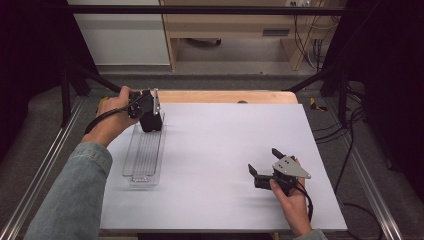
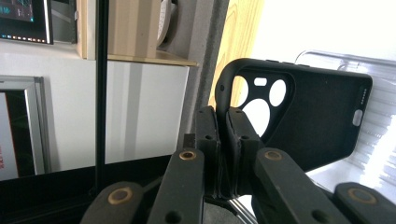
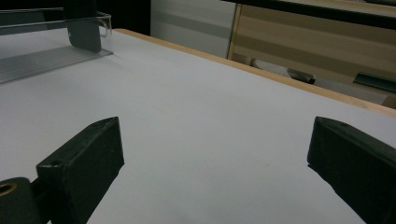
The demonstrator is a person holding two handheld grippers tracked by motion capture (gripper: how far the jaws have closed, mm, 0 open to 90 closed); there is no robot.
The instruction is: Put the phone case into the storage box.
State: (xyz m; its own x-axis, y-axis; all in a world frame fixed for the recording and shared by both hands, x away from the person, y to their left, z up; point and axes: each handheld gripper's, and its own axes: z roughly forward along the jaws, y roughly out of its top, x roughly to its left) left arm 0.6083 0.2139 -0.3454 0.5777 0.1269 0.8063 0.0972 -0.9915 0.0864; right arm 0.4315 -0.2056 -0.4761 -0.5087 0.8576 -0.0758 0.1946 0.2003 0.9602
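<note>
- The left hand-held gripper (image 1: 150,120) is clamped on the edge of a black phone case (image 2: 299,121); in the left gripper view its two jaws press together on the rim beside the camera cut-outs.
- The phone case stands out past the jaw tips, its inner face and the round lens holes turned toward the camera that rides on this hand-held gripper.
- Directly under the left hand-held gripper lies a clear plastic tray (image 1: 145,155) with a ribbed floor; the case hangs over the tray's far end, and whether it touches the tray cannot be told.
- The right hand-held gripper (image 1: 267,165) sits well apart from the left one, low over the white surface (image 1: 225,145), its jaws spread wide with only bare surface between them.
- From the right hand-held gripper, the tray (image 3: 46,51) and the dark case (image 3: 84,28) lie far ahead and off to its left.
</note>
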